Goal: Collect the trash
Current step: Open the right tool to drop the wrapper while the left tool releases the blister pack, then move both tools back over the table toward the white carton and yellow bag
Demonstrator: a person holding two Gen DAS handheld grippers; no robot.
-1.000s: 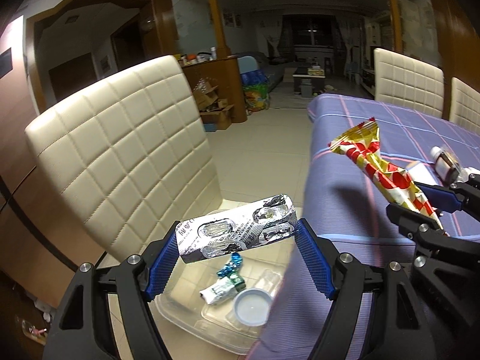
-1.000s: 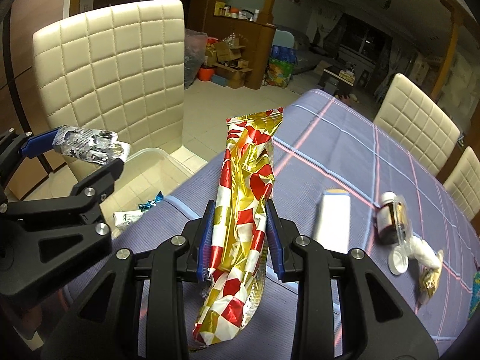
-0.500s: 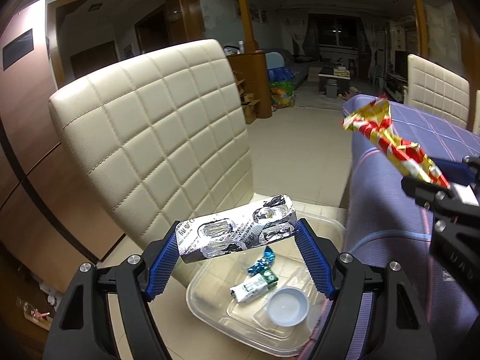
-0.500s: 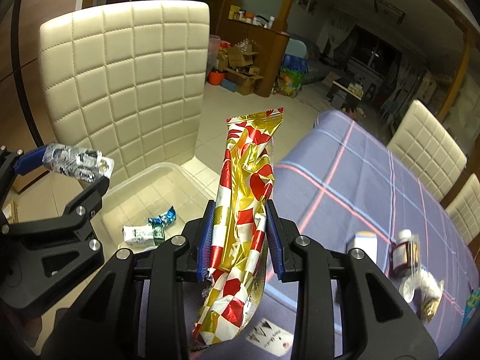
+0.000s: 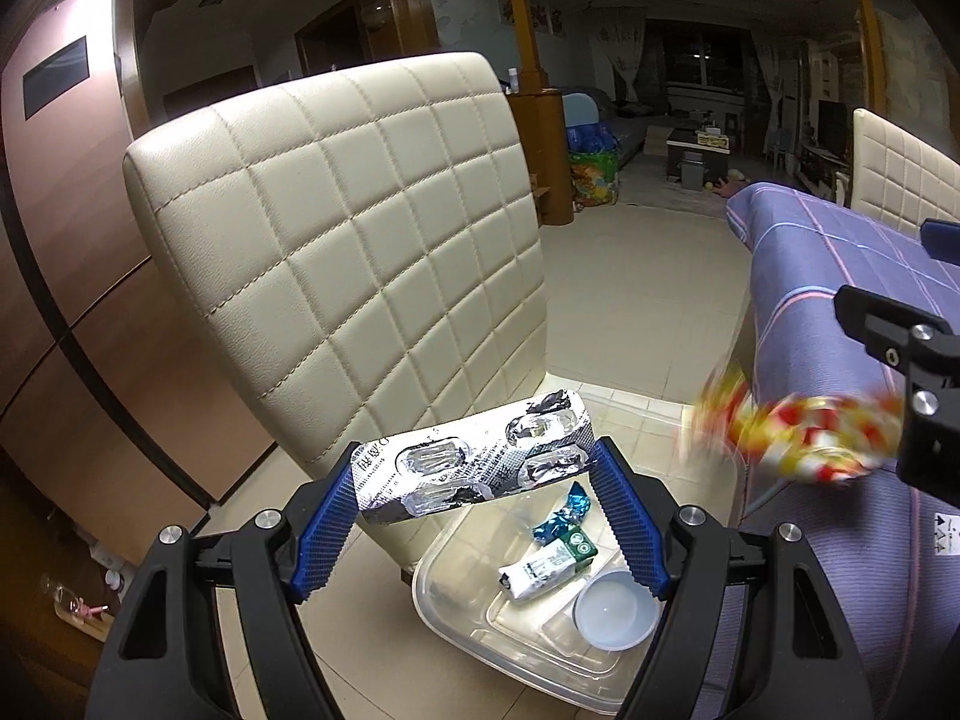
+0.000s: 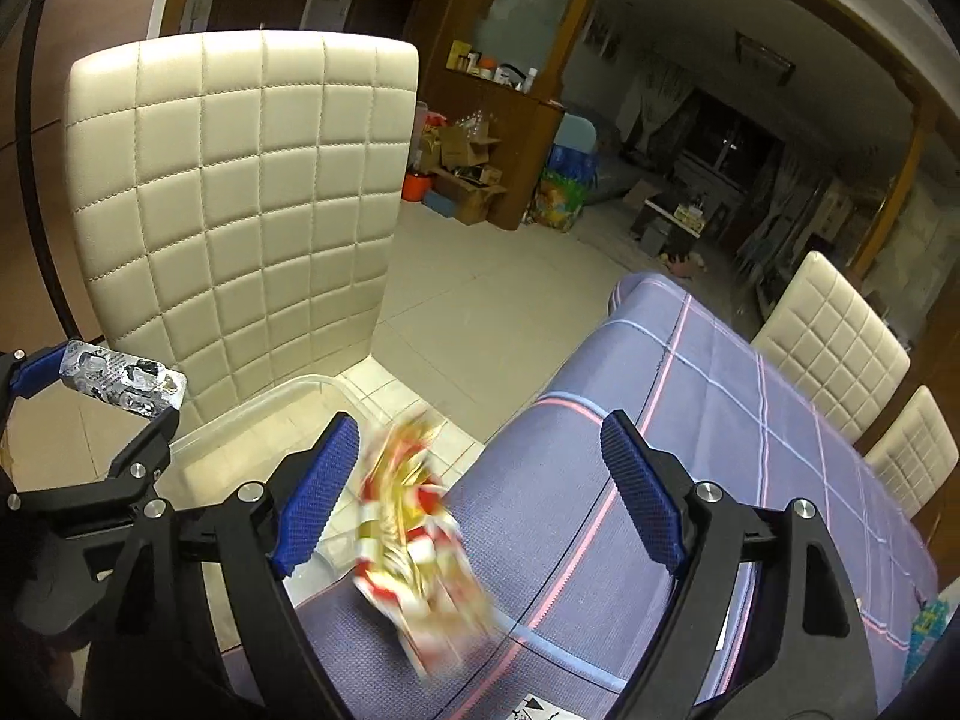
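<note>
Trash collection beside a dining desk [image 6: 750, 420] covered in purple plaid cloth.
Right tool [image 6: 486, 486], jaws just sprung wide, has the blurred red-gold wrapper [image 6: 414, 540] loose between them; left tool [image 5: 480, 516] pinches a foil blister pack [image 5: 474, 462], print illegible, above the clear bin [image 5: 456, 612] on the tiled floor [image 5: 636, 276].

Crinkled foil blister pack [image 5: 474, 468]; clear glossy plastic tub [image 5: 456, 618]; quilted leather chair [image 5: 360, 252].
</note>
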